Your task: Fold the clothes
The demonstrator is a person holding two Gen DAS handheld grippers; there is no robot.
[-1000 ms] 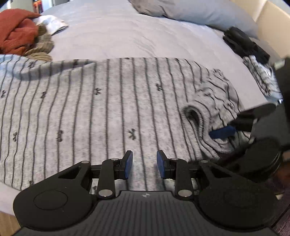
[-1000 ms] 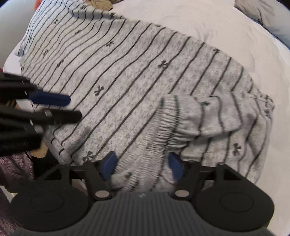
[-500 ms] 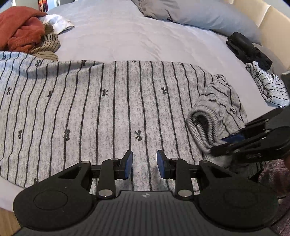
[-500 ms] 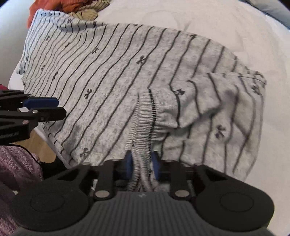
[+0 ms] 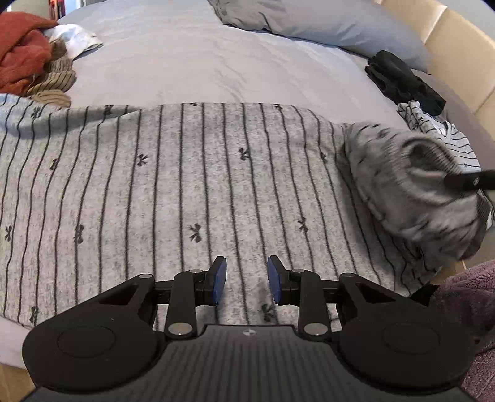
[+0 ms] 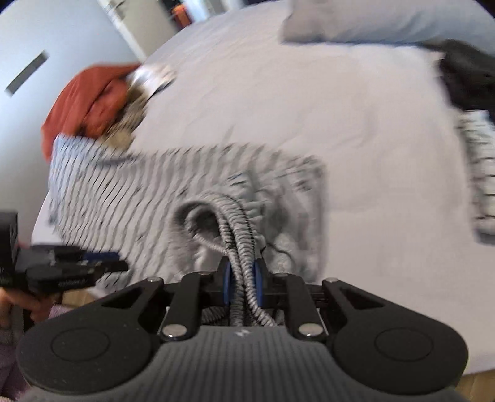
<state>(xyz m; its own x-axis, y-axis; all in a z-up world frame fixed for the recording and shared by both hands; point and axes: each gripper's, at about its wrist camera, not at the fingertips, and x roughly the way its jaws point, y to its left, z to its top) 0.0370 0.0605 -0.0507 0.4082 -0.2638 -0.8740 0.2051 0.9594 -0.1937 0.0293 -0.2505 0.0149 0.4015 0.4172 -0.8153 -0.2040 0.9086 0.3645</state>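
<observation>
The bed [image 5: 216, 62] carries everything, and the grey striped trousers [image 5: 185, 185] lie spread flat along its near edge, reaching toward the pile of red and tan clothes [image 5: 27, 62] at the far left corner. A pillow [image 5: 324, 24] sits at the far edge, with a black garment [image 5: 399, 80] and a folded striped piece [image 5: 433, 123] toward the far right.

What has changed is at the right end of the trousers. A second ago the right tool [image 6: 241, 286] had its fingers apart around the bunched waistband [image 6: 238, 235]; half a second ago it closed on it, and now it is clamped on the ribbed elastic and has lifted it off the bed, the right wrist view blurred by the swing. I judge the fold has begun: the waistband end is being carried over the flat part toward the left.

The left tool [image 5: 246, 283] hovers with fingers apart over the near edge of the trousers, gripping nothing, much as before.
</observation>
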